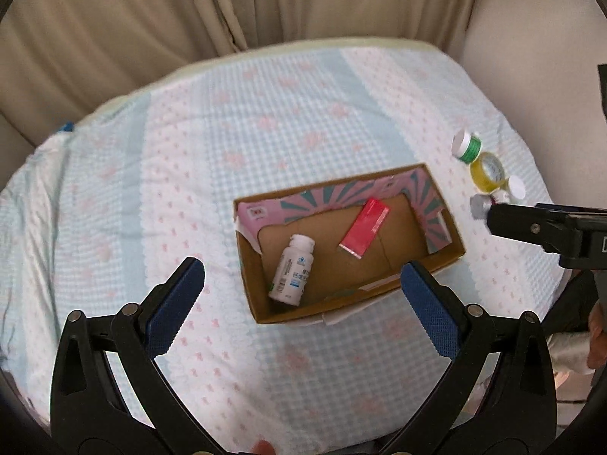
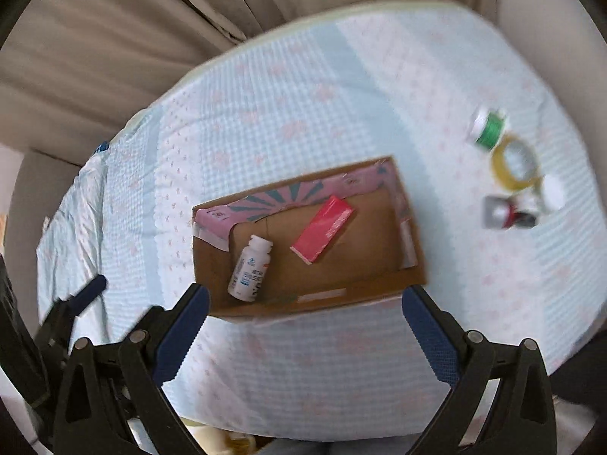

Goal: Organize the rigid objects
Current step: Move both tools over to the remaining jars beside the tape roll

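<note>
An open cardboard box (image 1: 451,250) (image 2: 413,273) lies on the bed. Inside it lie a white pill bottle (image 1: 292,271) (image 2: 250,269) and a red carton (image 1: 364,232) (image 2: 322,229). To the right of the box a green-banded white jar (image 1: 467,146) (image 2: 487,127), a yellow tape roll (image 1: 487,171) (image 2: 516,163), a white cap (image 1: 516,187) (image 2: 552,189) and a small silver-capped bottle (image 1: 480,206) (image 2: 508,212) lie together. My left gripper (image 1: 303,276) is open above the box's near side. My right gripper (image 2: 305,307) is open, empty, over the box's near edge.
The bed has a light blue and white cover (image 1: 227,132) (image 2: 265,106) with pink bows. Beige curtains (image 1: 189,7) (image 2: 132,38) hang behind it. The right gripper's body (image 1: 550,227) reaches in from the right in the left wrist view, next to the small bottle.
</note>
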The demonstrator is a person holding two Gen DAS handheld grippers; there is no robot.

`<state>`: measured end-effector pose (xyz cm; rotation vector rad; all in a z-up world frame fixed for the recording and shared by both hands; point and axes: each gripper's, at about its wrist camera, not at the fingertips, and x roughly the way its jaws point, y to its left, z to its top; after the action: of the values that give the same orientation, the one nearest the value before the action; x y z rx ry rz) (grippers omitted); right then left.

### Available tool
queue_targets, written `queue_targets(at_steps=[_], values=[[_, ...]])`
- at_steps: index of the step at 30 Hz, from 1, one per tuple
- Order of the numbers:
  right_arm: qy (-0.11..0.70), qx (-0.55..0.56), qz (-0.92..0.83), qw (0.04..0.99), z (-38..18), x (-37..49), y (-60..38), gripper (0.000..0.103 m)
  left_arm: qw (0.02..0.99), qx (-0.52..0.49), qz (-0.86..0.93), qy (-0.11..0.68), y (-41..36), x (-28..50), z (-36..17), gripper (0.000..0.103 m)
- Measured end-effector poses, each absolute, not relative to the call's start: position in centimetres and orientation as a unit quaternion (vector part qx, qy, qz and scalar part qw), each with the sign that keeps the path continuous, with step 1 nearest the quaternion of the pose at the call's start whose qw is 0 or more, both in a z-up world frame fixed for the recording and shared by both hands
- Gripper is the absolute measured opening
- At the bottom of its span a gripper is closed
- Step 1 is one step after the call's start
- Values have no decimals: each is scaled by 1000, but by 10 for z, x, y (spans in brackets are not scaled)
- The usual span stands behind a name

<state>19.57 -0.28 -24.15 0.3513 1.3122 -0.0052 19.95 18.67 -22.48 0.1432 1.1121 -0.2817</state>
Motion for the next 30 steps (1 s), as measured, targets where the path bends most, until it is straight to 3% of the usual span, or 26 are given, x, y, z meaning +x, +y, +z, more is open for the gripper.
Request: queue_targets(at_steps=[13,22,30], values=[[533,65,-37,843,-163,124,-110,101,858,-7,-143,493,95,142,-168,103],[498,50,1,865,-162,109,-245,101,867,-41,-116,484,-25,125,-162,103],[494,40,9,868,-190,117,-328,101,857,-29,-110,503,-109,127,-200,103]])
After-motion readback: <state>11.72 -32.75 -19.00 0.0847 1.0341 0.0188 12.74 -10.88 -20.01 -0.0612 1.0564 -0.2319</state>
